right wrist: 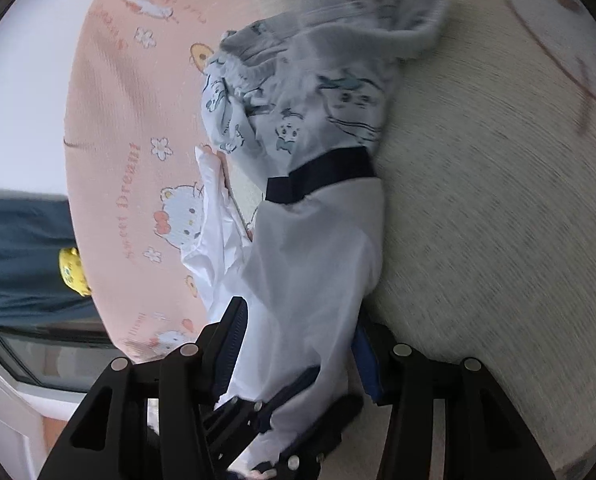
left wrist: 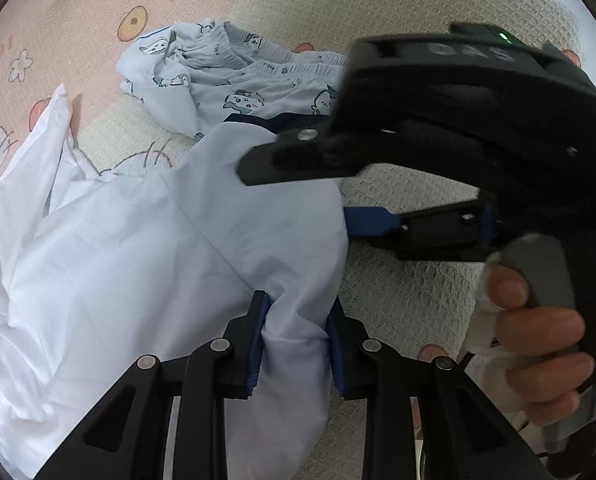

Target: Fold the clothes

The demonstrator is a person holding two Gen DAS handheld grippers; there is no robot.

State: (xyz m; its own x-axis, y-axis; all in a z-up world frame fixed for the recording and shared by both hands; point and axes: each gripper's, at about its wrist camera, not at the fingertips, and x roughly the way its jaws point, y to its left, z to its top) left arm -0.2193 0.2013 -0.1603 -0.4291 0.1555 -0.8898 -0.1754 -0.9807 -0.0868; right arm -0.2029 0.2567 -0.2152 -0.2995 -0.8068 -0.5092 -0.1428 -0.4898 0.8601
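Left wrist view shows left tongs and right tongs both pinching the white shirt, lifting one edge off the bed, likely to fold it.

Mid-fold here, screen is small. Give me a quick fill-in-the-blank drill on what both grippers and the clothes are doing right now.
1. The left gripper has its blue pads closed on a fold of the ____ garment.
2. The band at the end of that garment's sleeve is dark ____.
3. The crumpled pale blue garment beyond it is printed with ____ figures.
4. Both garments lie on a ____ and cream bedsheet with cat pictures.

Missing words: white; navy; cartoon; pink
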